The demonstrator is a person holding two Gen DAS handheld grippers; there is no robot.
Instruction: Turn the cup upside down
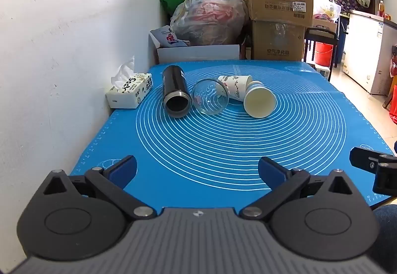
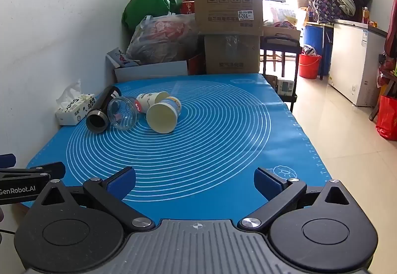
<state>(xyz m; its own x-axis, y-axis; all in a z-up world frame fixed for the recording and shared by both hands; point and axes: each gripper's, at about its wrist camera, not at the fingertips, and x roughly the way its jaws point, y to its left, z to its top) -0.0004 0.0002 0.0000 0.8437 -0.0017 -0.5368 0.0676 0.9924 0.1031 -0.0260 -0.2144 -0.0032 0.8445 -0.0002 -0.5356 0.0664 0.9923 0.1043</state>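
Hovering low in frame, spread wide, empty: left gripper (image 1: 197,172), right gripper (image 2: 194,183). Lying on sides, upper centre-left, well apart from both: black flask (image 1: 175,94), glass jar (image 1: 210,100), two paper cups (image 1: 259,100). Advised: approaching mouth-on, pinching one wall, rotating rim down.

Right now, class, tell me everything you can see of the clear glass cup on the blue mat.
The glass cup is clear, smooth and empty, lying on its side on the blue mat, its round mouth towards the cameras. The mat's white rings show through it. It lies between the black flask and the patterned paper cup, close against both; real contact cannot be told. Neither gripper touches it.
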